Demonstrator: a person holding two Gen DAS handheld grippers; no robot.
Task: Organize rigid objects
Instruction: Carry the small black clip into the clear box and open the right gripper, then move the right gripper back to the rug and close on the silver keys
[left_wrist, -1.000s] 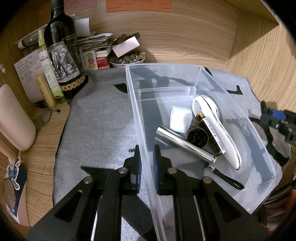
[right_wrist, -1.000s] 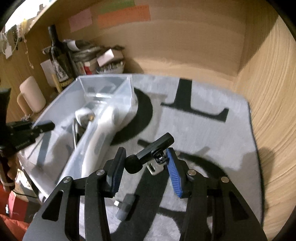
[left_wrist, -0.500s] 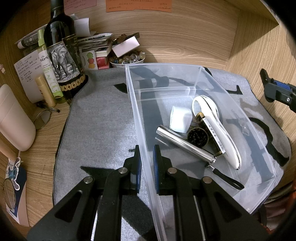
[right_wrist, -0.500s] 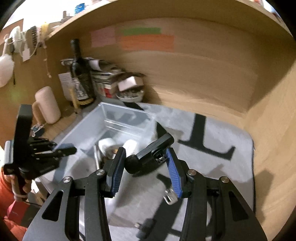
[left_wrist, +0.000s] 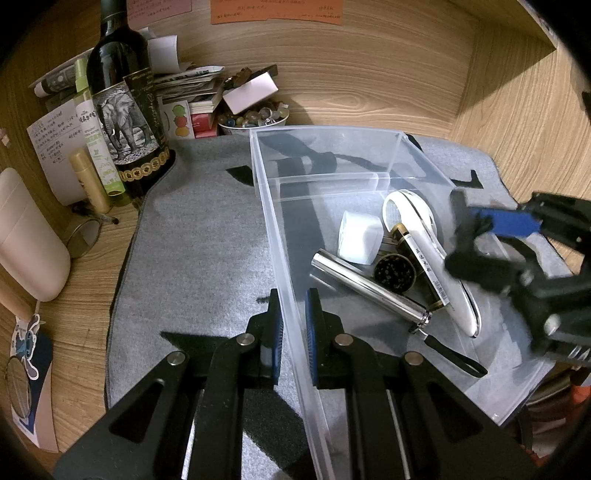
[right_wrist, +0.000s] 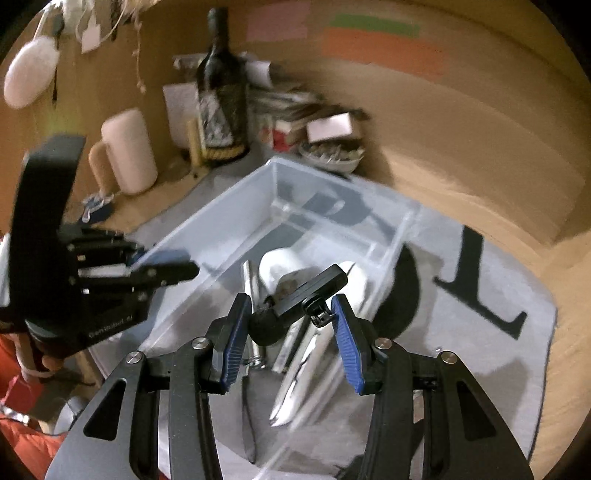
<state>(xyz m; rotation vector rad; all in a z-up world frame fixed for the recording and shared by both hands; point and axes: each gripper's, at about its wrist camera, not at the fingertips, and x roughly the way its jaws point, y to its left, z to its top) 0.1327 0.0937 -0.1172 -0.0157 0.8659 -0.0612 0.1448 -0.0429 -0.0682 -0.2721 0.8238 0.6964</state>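
A clear plastic bin (left_wrist: 332, 136) sits on a grey mat (left_wrist: 207, 229). My left gripper (left_wrist: 293, 325) is shut on the bin's left wall. In the bin lie a white block (left_wrist: 360, 236), a silver tube (left_wrist: 369, 286), a white curved device (left_wrist: 436, 251) and a round black tin (left_wrist: 393, 271). My right gripper (right_wrist: 290, 332) is shut on a black ball-head mount (right_wrist: 299, 295) and holds it above the bin (right_wrist: 295, 184). It also shows at the right of the left wrist view (left_wrist: 517, 254), over the bin's right side.
A wine bottle (left_wrist: 125, 103), a green tube (left_wrist: 96, 133), papers, a bowl of beads (left_wrist: 255, 118) and a beige mug (left_wrist: 26, 236) crowd the back left corner. Wooden walls close in behind and to the right.
My right gripper has lifted the black mount off the mat and carried it left, over the bin. My left gripper and the bin have stayed still.
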